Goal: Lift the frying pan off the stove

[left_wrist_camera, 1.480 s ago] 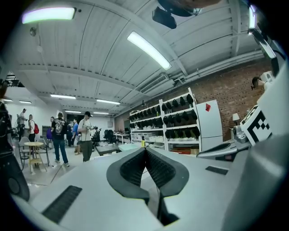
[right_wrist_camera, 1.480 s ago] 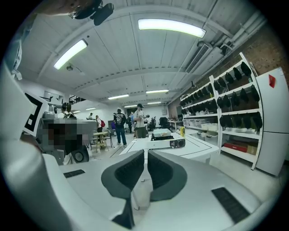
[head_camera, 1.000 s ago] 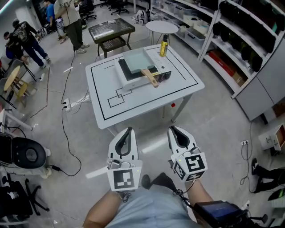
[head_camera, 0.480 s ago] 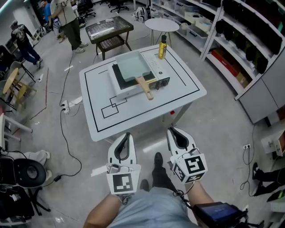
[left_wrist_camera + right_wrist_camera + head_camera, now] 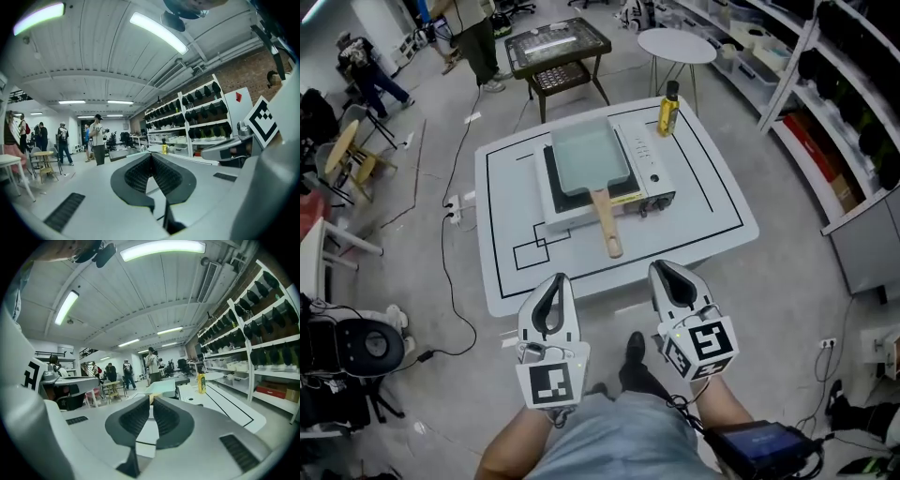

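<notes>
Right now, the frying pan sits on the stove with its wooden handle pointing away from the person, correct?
Not quite: the frying pan sits on the stove, but its wooden handle points toward the person, not away. The head view shows it.

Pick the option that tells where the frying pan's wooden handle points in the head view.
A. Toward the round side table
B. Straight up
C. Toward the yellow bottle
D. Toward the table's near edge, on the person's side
D: the frying pan sits on the stove, and its wooden handle runs past the stove toward the near edge of the table, away from the yellow bottle.
</notes>
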`<state>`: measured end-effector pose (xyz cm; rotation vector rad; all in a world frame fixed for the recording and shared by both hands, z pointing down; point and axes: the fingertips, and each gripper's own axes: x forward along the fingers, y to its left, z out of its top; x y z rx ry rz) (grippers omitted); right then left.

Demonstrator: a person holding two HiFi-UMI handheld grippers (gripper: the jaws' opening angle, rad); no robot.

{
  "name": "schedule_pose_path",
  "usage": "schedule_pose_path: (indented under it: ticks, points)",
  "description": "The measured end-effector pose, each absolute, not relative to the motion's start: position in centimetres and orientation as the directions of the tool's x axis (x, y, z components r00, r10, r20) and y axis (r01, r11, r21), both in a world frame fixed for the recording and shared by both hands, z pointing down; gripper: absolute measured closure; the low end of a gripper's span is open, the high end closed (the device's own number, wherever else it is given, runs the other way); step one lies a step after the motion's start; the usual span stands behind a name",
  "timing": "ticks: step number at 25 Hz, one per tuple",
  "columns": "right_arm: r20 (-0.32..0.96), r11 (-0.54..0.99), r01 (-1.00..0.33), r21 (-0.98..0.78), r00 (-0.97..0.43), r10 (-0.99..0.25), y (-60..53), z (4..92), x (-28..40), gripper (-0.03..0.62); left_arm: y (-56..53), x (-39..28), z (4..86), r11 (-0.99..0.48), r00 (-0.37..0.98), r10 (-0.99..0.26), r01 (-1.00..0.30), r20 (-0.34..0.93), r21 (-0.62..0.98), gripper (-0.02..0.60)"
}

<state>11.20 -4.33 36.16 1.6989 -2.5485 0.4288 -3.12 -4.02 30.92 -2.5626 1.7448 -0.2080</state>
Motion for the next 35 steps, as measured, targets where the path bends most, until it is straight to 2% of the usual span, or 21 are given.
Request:
schedule_pose_path:
  ticks: [15,20,27,31,32,34,35]
  points:
    - [0.115,0.527,-0.834,-0.165,-0.547,-0.829,-12.8,31.9,12.1,0.54,-9.8,-2.7,26.1,-0.193,0.196,-0.981,-0.971,-0.008,-0.144,0.565]
    - [0.127,0.541,-0.822,-0.178,-0.564,-0.816,-14.9,32.9,11.3,0.54,-11.9,-3.6,27.1,-0.177,0.177,-0.984,-0.973,0.013,-0.146,0.565]
    - [0.207,0.553,-0.804,-0.218,-0.592,-0.779,-17.8,36.1,10.1,0.54,-15.8,-5.4,30.1,-0.172,0.165,-0.984,-0.979,0.072,-0.107,0.565]
    - [0.254,0.58,-0.751,-0.317,-0.656,-0.711,-18.5,38.0,8.8,0.539,-18.0,-6.8,32.2,-0.175,0.164,-0.979,-0.981,0.123,-0.085,0.565]
    - [0.259,0.583,-0.725,-0.365,-0.681,-0.685,-18.7,38.5,8.5,0.532,-18.6,-7.0,32.6,-0.174,0.162,-0.978,-0.981,0.129,-0.089,0.565]
    - [0.26,0.58,-0.662,-0.475,-0.735,-0.627,-19.0,39.4,8.1,0.423,-19.8,-7.2,33.3,-0.178,0.163,-0.977,-0.979,0.139,-0.099,0.565]
    - [0.256,0.567,-0.627,-0.534,-0.759,-0.598,-19.1,39.9,7.9,0.397,-20.4,-7.3,33.8,-0.183,0.167,-0.975,-0.979,0.148,-0.095,0.565]
